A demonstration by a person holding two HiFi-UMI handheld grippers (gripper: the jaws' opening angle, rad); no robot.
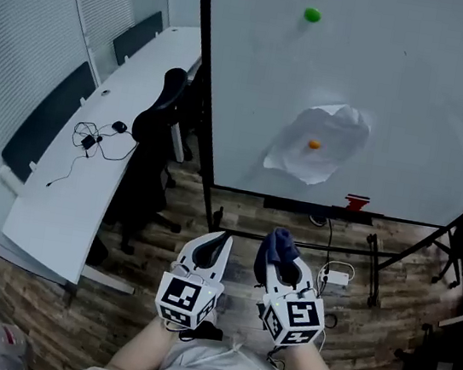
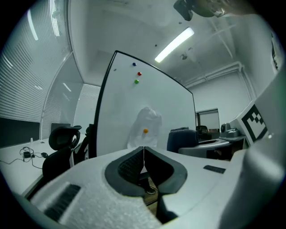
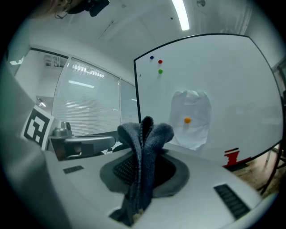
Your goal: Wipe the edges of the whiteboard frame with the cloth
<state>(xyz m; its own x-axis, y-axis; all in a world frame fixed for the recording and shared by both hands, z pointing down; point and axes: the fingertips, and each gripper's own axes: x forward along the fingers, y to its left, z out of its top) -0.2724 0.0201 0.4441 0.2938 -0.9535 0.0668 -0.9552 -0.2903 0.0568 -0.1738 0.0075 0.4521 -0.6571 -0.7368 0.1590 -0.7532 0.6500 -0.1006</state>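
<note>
**A:** Where's the cloth (image 3: 143, 143)?

**B:** Pinched in the right tool (image 1: 281, 258), with its folded end poking past the jaws. The left tool (image 1: 220, 242) has its jaws together on nothing.

**A:** And the whiteboard frame (image 1: 208, 82)?

**B:** Well ahead. Both tools hang low over the floor (image 1: 346, 343). I'd start at the black left edge, press the protruding fold flat on it, then wipe along in 1 steady pass, keeping clear of the paper (image 1: 335, 126).
</note>
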